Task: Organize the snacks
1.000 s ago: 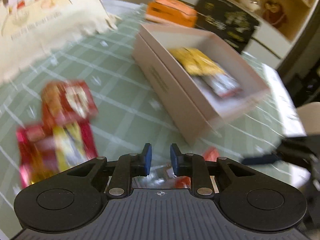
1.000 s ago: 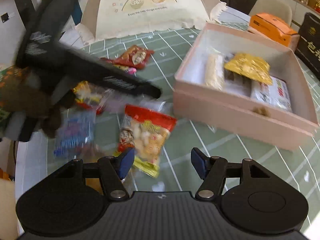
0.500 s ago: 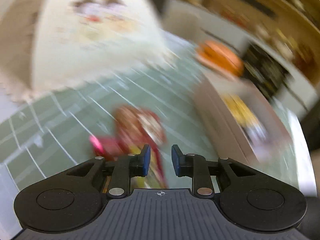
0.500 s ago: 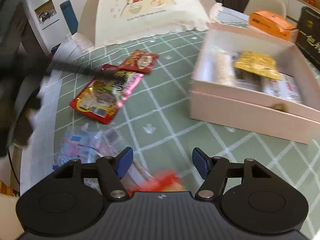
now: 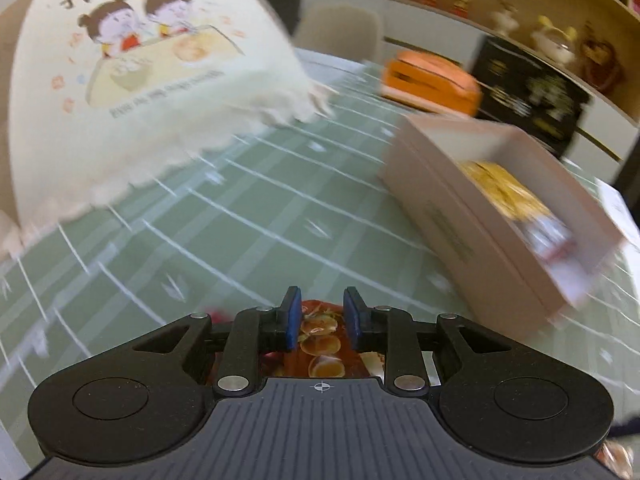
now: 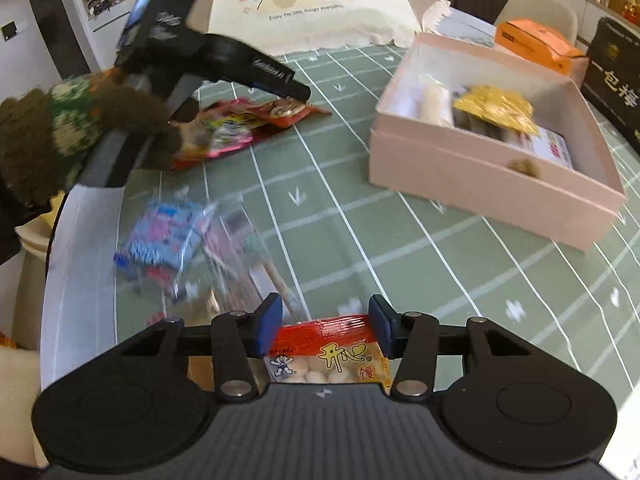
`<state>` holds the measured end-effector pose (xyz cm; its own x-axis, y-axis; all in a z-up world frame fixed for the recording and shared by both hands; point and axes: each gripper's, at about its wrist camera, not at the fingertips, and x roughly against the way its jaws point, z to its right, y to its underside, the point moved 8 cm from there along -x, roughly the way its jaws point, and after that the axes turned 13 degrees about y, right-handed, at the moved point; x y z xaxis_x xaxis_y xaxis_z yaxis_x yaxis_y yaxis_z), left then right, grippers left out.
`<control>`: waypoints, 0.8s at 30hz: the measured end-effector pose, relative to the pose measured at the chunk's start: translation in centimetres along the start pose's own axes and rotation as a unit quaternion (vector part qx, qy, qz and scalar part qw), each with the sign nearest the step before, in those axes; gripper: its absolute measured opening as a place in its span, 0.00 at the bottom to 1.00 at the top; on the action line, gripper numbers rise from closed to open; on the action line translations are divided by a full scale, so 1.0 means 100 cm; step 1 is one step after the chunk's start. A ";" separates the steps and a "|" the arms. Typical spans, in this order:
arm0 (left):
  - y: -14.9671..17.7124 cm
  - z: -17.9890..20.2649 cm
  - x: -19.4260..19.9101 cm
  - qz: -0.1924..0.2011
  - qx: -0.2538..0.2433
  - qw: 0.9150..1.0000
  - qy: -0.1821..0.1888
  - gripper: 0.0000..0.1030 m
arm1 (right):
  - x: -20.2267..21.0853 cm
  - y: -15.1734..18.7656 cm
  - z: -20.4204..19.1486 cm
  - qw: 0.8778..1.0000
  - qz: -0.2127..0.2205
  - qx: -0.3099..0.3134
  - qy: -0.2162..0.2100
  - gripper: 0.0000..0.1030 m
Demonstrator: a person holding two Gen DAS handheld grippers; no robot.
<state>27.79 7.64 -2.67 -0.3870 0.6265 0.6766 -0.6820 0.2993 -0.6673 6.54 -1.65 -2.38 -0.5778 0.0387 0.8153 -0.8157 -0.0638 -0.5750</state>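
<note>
Two grippers, left gripper (image 5: 320, 317) over red snack packet (image 5: 320, 344), right gripper (image 6: 324, 327) over bun packet (image 6: 328, 356)

Green grid table (image 6: 360, 232), pink box (image 6: 480, 184), snack pkts (image 6: 248, 124), orange box (image 6: 536, 44)

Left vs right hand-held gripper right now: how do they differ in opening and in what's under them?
The left hand-held gripper has a narrow gap between its blue pads; the right hand-held gripper is spread much wider.
Left is over a dark red pack with round orange pictures; right is over a red-topped pack of pale round snacks.
Shared: both are open, each with a pack showing between its fingers; a grip is not visible on either. The pink box sits to the right in both views.
</note>
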 end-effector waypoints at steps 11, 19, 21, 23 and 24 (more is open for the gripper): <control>0.065 0.025 0.090 0.068 0.192 0.978 0.053 0.27 | 0.003 -0.038 -0.022 0.998 0.060 0.028 -0.005 0.74; 0.133 0.056 0.134 0.051 0.221 0.974 -0.012 0.27 | -0.057 -0.072 -0.060 0.995 0.049 0.082 0.034 0.80; 0.148 0.072 0.137 0.038 0.227 0.973 -0.001 0.27 | -0.054 -0.069 -0.055 0.996 0.033 0.075 0.019 0.77; 0.158 0.088 0.138 0.028 0.230 0.973 0.004 0.27 | -0.045 -0.057 -0.040 0.997 0.023 0.071 0.003 0.75; 0.161 0.096 0.136 0.026 0.232 0.972 0.007 0.27 | -0.041 -0.052 -0.030 0.998 0.019 0.067 0.003 0.75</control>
<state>5.57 14.05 -1.28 -0.4219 0.6424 0.6398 -0.8696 -0.0869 -0.4861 13.07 1.47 -2.92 -0.6088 0.0390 0.7924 -0.7819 -0.1986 -0.5910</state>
